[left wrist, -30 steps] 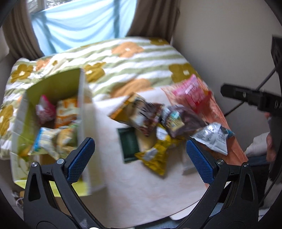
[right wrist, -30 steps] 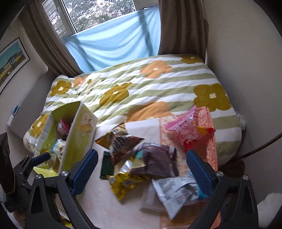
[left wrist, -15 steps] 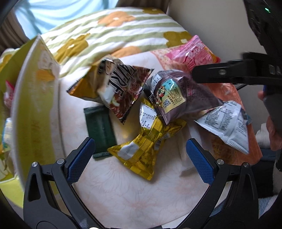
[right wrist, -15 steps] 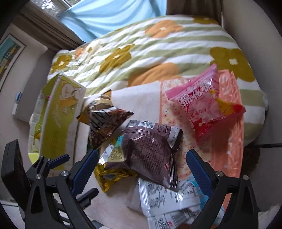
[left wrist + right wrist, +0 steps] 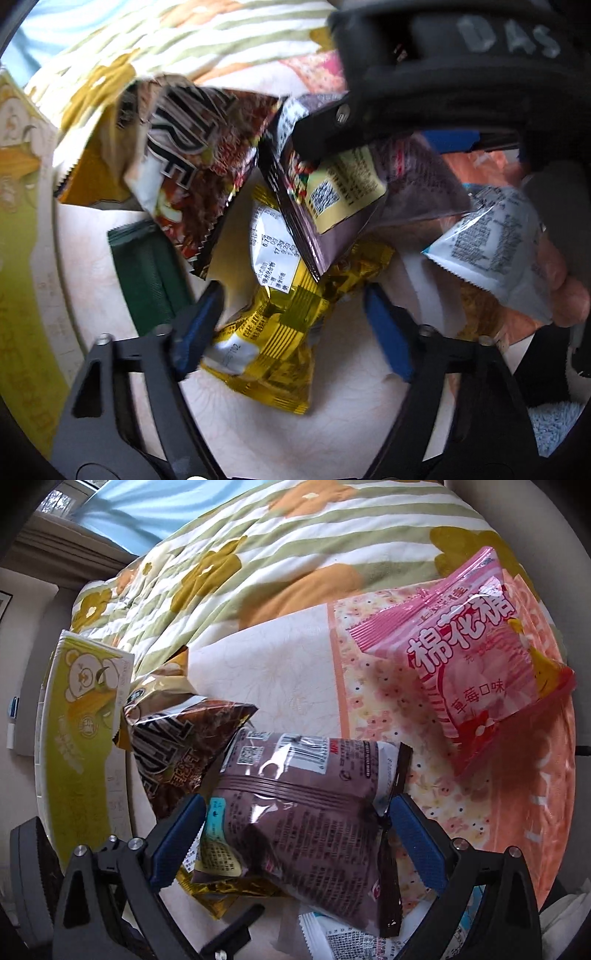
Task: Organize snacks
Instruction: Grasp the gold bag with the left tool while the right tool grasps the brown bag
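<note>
A wide quilt [image 5: 280, 550] with green stripes and mustard and orange flowers fills the far side of the room, running up to a pale blue sheet [image 5: 155, 506] hung at the window. Nearer lies a smaller cloth [image 5: 280, 672], cream on the left with an orange floral band on the right, and the snacks are heaped on it. At the far left stands a yellow-green carton [image 5: 77, 738] printed with a bear.

On the orange band, far right and apart from the heap, sits a pink bag [image 5: 476, 657] with big white characters. A brown and gold striped bag [image 5: 173, 746] leans just beside the carton. Touching it on the right is a purple-brown bag [image 5: 306, 812], lying on top of a gold packet [image 5: 280, 325] and partly over a white packet with blue edges [image 5: 495, 251]. A flat dark green packet [image 5: 147, 273] lies left of the gold one.

The right gripper [image 5: 295, 842] is spread wide with its blue pads on either side of the purple-brown bag, close to its edges. The left gripper [image 5: 295, 325] is also spread, its pads flanking the gold packet, the left pad right at its edge.
</note>
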`<state>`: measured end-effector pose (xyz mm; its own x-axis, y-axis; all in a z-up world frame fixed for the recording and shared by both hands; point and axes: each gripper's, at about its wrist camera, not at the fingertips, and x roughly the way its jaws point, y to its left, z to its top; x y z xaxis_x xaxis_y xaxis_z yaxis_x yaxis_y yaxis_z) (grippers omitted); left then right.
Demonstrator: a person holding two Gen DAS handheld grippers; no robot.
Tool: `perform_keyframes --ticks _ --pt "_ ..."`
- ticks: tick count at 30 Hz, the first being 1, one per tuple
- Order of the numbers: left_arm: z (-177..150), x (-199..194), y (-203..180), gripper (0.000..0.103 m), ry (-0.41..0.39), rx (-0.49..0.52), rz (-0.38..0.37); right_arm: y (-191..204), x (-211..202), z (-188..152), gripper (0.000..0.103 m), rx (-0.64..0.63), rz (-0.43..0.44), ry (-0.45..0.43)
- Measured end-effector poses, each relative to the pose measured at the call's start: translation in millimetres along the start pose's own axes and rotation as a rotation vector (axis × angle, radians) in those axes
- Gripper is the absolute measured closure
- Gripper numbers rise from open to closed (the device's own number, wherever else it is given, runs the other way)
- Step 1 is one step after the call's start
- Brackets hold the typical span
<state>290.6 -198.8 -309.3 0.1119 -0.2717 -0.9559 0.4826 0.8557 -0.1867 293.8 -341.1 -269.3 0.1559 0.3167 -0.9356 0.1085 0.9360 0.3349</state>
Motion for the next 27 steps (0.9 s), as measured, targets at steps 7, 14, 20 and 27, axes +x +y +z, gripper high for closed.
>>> perform_keyframes --ticks 7,14,20,27 --pt "-4.4 5.5 5.9 0.062 0.028 0.020 -0.027 -4.1 -1.7 0.9 0.003 0.041 0.017 -0.006" --pt "-16.5 -3.5 20.0 0.064 0.028 -0.021 -0.040 -2.7 0.4 0.2 0.003 0.047 0.018 -0.015" --pt "-25.7 -13.5 35.6 0.064 0.024 -0.075 -0.042 3.1 5.2 0.1 0.004 0.009 -0.006 -0.005" --pt "-30.5 -21.0 44.4 0.064 0.005 -0.127 -0.029 4.3 4.1 -4.4 0.019 -0.010 0.000 -0.029"
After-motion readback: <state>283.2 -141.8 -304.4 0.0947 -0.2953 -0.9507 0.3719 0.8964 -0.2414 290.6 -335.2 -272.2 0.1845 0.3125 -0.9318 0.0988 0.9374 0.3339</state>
